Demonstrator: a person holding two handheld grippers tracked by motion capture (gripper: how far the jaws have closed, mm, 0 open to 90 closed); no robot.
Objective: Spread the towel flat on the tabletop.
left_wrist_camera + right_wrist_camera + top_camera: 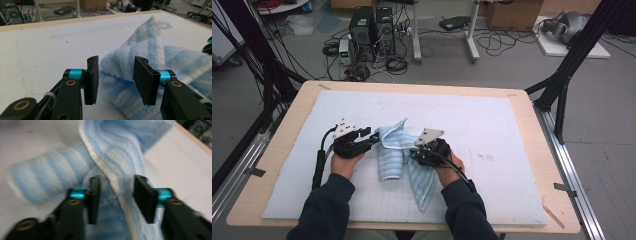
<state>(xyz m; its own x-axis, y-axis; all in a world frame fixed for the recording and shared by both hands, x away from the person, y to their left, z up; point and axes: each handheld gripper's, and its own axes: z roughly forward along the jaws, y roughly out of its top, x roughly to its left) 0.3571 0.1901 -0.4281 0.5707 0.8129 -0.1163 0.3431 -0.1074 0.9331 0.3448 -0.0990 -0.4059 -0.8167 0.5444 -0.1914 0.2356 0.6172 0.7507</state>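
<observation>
High view: above the tabletop's near edge, facing forward and down. Both gripper views: low, close behind the claws, facing the blue towel, shared by all three.

A pale wooden surface carries a light blue-white mat marked with a faint grid. Beyond it lies a grey floor strewn with black cables. Two black computer towers stand at the far side, beside the white legs of a stand. Cardboard boxes sit further back. Black frame struts rise at both sides, and aluminium rails run along the edges.
</observation>
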